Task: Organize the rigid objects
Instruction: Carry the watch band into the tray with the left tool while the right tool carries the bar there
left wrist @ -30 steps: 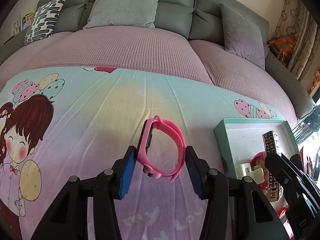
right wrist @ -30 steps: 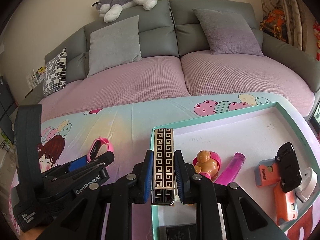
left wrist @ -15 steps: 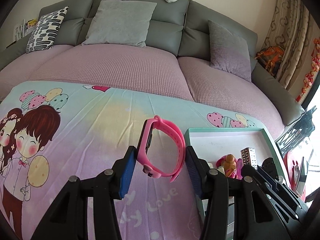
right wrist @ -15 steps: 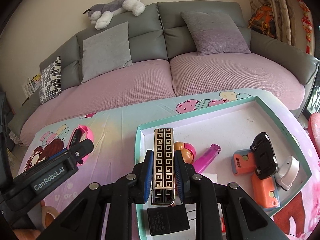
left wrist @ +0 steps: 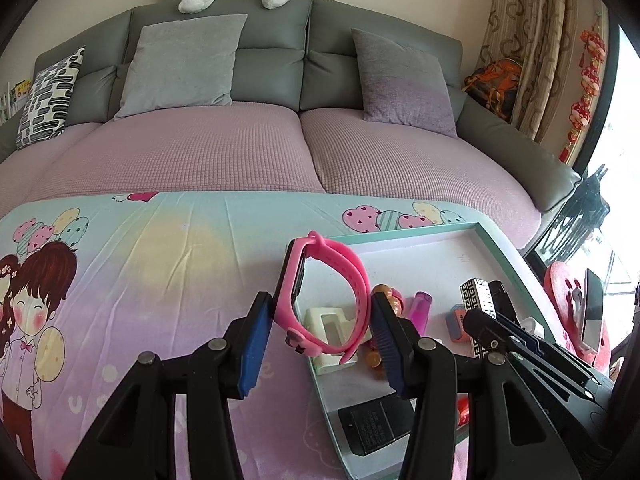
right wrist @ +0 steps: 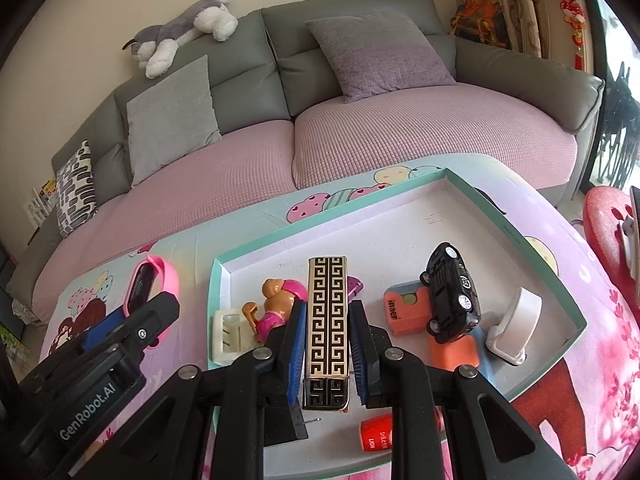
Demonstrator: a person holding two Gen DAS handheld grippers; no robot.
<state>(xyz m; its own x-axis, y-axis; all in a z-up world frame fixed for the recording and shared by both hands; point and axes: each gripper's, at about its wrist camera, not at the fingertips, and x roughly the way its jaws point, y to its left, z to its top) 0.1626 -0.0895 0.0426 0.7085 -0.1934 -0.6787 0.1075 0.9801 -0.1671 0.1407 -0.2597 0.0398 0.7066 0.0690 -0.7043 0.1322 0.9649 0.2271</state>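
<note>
My left gripper [left wrist: 320, 316] is shut on a pink watch band [left wrist: 326, 294] and holds it above the left edge of the teal-rimmed tray [left wrist: 496, 236]. The band also shows in the right wrist view [right wrist: 154, 282]. My right gripper [right wrist: 325, 332] is shut on a black-and-gold patterned box [right wrist: 326, 328], held above the tray [right wrist: 520, 236]; the box also shows in the left wrist view [left wrist: 478, 304]. In the tray lie a toy dog figure [right wrist: 278, 300], a black toy car [right wrist: 450, 292], an orange eraser [right wrist: 404, 312] and a white clip [right wrist: 514, 326].
The tray sits on a table with a cartoon cloth [left wrist: 140, 272]. A grey sofa with a pink cover [left wrist: 240, 152] runs behind it. A cream holder [right wrist: 228, 334], a black card [left wrist: 374, 424] and a red tube [right wrist: 374, 432] lie in the tray. A red stool [right wrist: 608, 220] stands at the right.
Both grippers have risen and moved right over the tray, each still holding its object. The pink band moved from over the cloth to the tray's left edge.
</note>
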